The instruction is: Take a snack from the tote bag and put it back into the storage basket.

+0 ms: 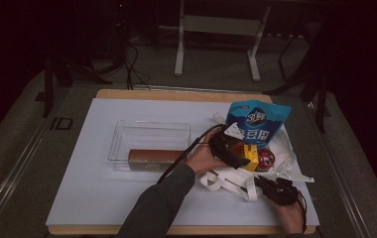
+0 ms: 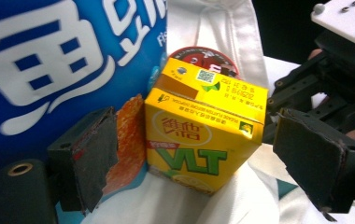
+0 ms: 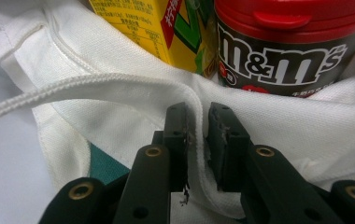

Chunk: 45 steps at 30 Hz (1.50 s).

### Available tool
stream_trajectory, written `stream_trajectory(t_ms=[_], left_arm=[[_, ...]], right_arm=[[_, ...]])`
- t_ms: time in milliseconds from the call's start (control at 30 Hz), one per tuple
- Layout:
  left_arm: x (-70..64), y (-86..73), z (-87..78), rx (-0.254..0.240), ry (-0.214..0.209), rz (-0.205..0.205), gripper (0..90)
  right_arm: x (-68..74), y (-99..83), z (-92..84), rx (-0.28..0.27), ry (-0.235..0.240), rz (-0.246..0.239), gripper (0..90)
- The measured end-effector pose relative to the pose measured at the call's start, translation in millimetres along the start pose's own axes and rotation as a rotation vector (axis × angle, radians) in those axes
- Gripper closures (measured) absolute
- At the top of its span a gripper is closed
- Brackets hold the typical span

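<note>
A yellow VLT juice box (image 2: pixel 203 135) stands inside a white cloth bag (image 1: pixel 226 181), beside a red-lidded M&M's tub (image 3: pixel 287 46) and a blue snack bag (image 1: pixel 258 121). My left gripper (image 2: pixel 201 121) is open, one pad on each side of the juice box (image 1: pixel 250 157), with a gap showing at the left pad (image 2: pixel 91 154). In the high view the left gripper (image 1: pixel 237 154) reaches into the bag from the left. My right gripper (image 3: pixel 198 135) is shut on the bag's stitched rim (image 3: pixel 119 86), at the bag's near right corner (image 1: pixel 268 184).
A clear plastic tray (image 1: pixel 127 134) sits on the white mat (image 1: pixel 92 188) left of the bag, with a long brown box (image 1: pixel 154 156) at its near side. Bag handles (image 1: pixel 211 179) lie loose on the mat. A metal stand (image 1: pixel 179 54) is beyond the table.
</note>
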<state>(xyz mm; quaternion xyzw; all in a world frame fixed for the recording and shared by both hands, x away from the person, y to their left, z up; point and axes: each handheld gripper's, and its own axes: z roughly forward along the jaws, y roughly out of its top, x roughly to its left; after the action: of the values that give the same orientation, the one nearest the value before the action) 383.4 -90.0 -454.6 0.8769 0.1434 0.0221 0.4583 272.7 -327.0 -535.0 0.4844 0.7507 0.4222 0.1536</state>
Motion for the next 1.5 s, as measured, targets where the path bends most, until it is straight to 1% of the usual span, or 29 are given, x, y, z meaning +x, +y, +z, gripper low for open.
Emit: stream_trajectory(t_ms=[33,100,167,233,267,333,367,433,600,700,767,833,933,1067,1233,1333,1433,1500], left_arm=[[-0.3,0.3,1.0,0.002,0.007,0.001,14.5],[-1.2,1.0,2.6,0.006,0.002,0.005,14.5],[-2.7,2.0,4.0,0.011,0.006,0.011,14.5],[-3.6,3.1,5.6,0.016,0.017,0.016,14.5],[-3.5,3.7,6.2,0.019,0.012,0.017,14.5],[-3.6,5.2,7.3,0.025,0.022,0.024,14.5],[-3.8,5.9,7.9,0.024,0.019,0.023,14.5],[-4.2,7.1,9.5,0.024,0.029,0.020,14.5],[-5.6,7.8,16.5,0.036,0.024,0.035,14.3],[-6.5,7.7,21.3,0.038,0.029,0.041,14.3],[-6.3,7.7,23.5,0.039,0.019,0.042,14.4],[-5.9,7.8,26.1,0.037,0.020,0.045,14.5],[-4.1,7.6,29.2,0.027,0.001,0.034,14.7],[-5.5,7.3,35.9,0.035,0.003,0.041,15.7],[-4.8,4.9,39.2,0.034,-0.024,0.030,17.1],[-4.0,4.4,38.3,0.043,-0.028,0.040,18.5],[-5.6,4.3,38.8,0.056,-0.014,0.061,19.4],[-7.7,4.3,40.2,0.068,0.004,0.084,19.4]], right_arm=[[-0.1,0.0,0.0,0.000,0.000,0.001,77.6],[-0.2,0.0,0.0,0.001,0.001,0.001,77.6],[-0.2,0.0,0.0,0.000,0.001,0.000,77.5],[-0.1,0.0,0.0,0.000,0.001,0.000,77.6],[-0.1,0.0,0.0,0.000,0.001,0.000,77.5],[-0.1,0.0,0.0,0.000,0.001,0.001,77.5],[-0.1,0.0,0.0,0.000,0.001,0.000,77.5],[-0.2,0.0,0.0,0.000,0.001,0.001,77.5],[-0.2,0.0,0.0,0.001,0.001,0.002,77.5],[-0.2,0.1,0.0,0.000,0.001,0.001,77.5],[-0.2,0.1,0.1,0.000,0.001,0.000,77.5],[-0.2,0.1,0.0,0.000,0.002,0.001,77.5],[-0.2,0.1,0.1,0.000,0.002,0.000,77.4],[-0.2,0.1,0.1,0.000,0.003,0.001,77.4],[-0.3,0.1,0.0,0.001,0.008,-0.001,76.3],[-0.4,0.1,0.0,0.001,0.009,-0.001,76.2],[-0.4,0.1,0.0,0.000,0.010,-0.003,75.2],[0.1,0.1,0.3,-0.001,0.011,-0.007,75.0]])
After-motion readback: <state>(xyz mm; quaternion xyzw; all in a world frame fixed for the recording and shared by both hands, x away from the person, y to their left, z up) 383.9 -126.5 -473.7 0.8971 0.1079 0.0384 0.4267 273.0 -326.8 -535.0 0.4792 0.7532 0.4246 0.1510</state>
